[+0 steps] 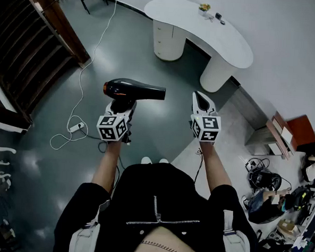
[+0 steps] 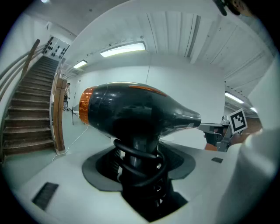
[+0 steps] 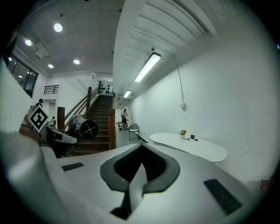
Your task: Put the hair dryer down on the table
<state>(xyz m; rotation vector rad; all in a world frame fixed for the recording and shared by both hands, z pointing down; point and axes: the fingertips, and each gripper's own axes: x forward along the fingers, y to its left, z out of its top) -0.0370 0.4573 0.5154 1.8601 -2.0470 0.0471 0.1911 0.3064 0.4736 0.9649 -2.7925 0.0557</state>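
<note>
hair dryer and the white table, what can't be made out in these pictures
- Hair dryer handle: in the left gripper view it is wrapped in its coiled cord and sunk between the jaws of the left gripper. In the head view the marker cube covers it.
- Small things on the table: too small to name in the head view and right gripper view.

glossy grey floor [image 1: 49, 159], curved white table [image 1: 229, 46], wooden staircase [image 1: 29, 51], ceiling strip lights [image 3: 148, 66]

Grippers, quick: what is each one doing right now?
Left gripper: closed on the hair dryer, by its handle.
Right gripper: shut, holding nothing.
</note>
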